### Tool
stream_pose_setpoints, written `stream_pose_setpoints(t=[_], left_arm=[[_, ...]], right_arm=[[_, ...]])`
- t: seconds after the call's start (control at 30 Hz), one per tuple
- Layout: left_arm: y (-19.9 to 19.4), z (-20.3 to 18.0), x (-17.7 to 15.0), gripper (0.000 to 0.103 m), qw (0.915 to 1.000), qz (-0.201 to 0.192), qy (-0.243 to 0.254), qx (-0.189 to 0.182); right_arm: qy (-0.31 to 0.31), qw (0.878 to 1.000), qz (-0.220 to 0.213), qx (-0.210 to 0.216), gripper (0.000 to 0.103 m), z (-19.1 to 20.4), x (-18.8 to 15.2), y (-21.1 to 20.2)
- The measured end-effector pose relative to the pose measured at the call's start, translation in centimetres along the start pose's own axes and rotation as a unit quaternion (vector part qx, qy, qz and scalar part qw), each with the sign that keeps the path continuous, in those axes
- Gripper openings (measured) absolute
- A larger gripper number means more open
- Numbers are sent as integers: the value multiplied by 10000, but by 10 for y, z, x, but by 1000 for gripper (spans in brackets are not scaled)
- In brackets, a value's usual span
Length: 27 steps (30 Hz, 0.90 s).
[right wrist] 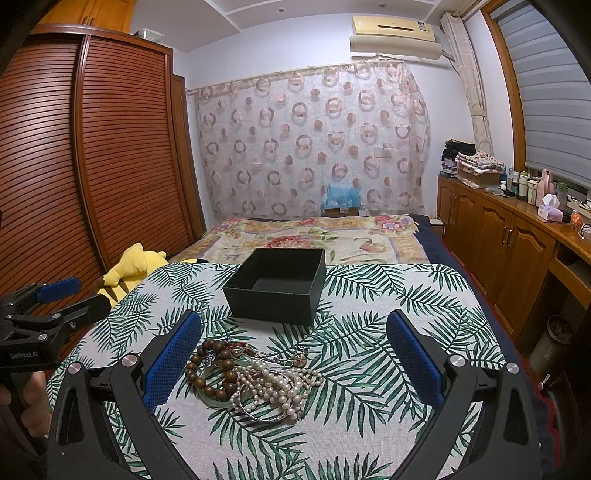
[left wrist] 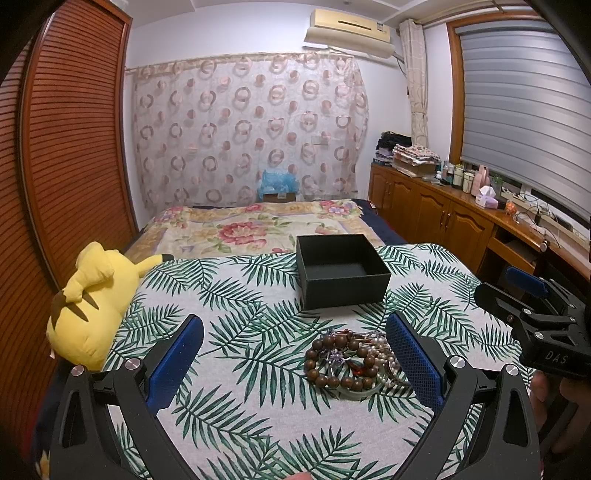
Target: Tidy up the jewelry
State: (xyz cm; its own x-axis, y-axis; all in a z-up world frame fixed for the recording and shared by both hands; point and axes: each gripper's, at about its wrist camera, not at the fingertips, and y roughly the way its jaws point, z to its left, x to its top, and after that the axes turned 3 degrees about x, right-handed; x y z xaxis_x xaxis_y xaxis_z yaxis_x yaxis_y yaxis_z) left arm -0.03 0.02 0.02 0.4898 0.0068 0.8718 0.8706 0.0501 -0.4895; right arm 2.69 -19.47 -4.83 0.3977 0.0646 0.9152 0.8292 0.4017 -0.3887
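Black card box, lid off and empty, sits at the far middle of the palm-leaf tablecloth; the jewelry pile lies nearer us, well apart from the box & not yet in it. In the pile we see a brown wooden-bead bracelet, a tangle of white pearl strands, a thin silver bangle underneath, plus a small pendant that's too small to name. Left gripper is spread wide w/ nothing in it, pile just inside its right pad; right gripper is likewise splayed & empty, pile nearer its left pad. We'd judge the step is the first pick. To do it well we'd take one piece at a time, prob. the wooden beads since they sit on top at the edge, pinch across the strand not the whole heap, and lift slowly so the pearls don't drag along. The other claw could pin the rest down. Writing: "DAS" on the right gripper's body in the left view, "GenRobot.AI" on the left one's body in the right view. The AC unit label is unreadable.
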Motion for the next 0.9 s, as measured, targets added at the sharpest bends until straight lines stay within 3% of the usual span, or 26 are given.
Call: stream_pose_setpoints(t=[0.9], left_arm=[[1,0,0,95,10000,37,-1,-7]], right_arm=[[-9,10000,13,1,100,1,-1,1]])
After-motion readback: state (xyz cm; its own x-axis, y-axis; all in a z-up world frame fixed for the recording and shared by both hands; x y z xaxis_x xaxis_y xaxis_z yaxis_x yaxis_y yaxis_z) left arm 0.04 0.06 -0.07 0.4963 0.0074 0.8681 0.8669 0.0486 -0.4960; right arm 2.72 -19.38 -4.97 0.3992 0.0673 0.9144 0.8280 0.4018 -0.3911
